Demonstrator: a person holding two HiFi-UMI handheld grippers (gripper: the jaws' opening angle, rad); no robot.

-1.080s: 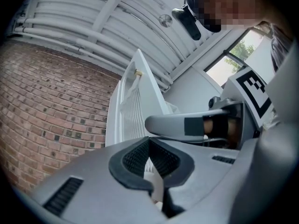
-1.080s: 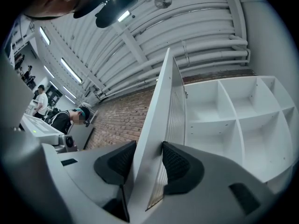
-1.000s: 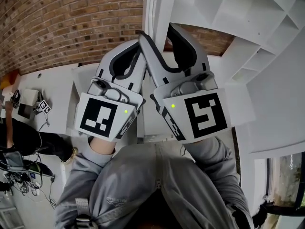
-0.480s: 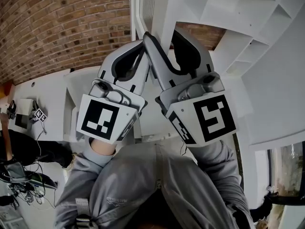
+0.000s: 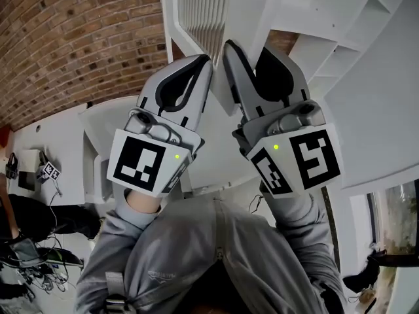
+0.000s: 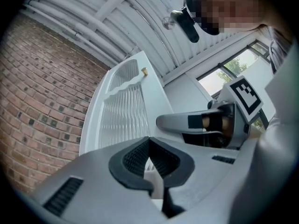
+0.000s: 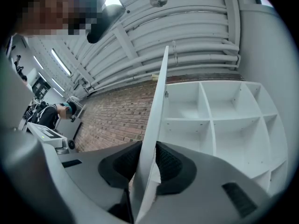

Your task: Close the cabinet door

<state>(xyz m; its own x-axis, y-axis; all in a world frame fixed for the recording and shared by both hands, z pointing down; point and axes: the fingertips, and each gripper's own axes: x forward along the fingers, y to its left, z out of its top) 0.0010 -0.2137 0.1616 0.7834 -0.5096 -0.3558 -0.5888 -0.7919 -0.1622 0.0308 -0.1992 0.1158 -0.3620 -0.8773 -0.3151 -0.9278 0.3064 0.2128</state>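
The white cabinet door [image 5: 196,12] with a ribbed panel stands ajar from the open shelf cabinet [image 5: 340,18]. In the right gripper view the door's thin edge [image 7: 159,101] runs between the jaws of my right gripper [image 7: 145,155]. Those jaws are closing, and both dark pads lie against the door. In the head view my right gripper [image 5: 245,50] straddles that edge. My left gripper [image 5: 204,61] sits beside it with its tips together, holding nothing. The left gripper view shows its tips [image 6: 148,141] meeting in front of the door panel [image 6: 124,111], whose small knob [image 6: 144,71] is at the far end.
A brick wall [image 5: 72,38] lies left of the cabinet. White cubby shelves [image 7: 219,120] fill the cabinet behind the door. A white counter [image 5: 59,136] with small gear is at the lower left. A person stands far off [image 7: 51,113] beside a workbench.
Both grippers have shifted up and right in the head view, and the door has swung with them. The right jaws have narrowed from wide open onto the door's edge.
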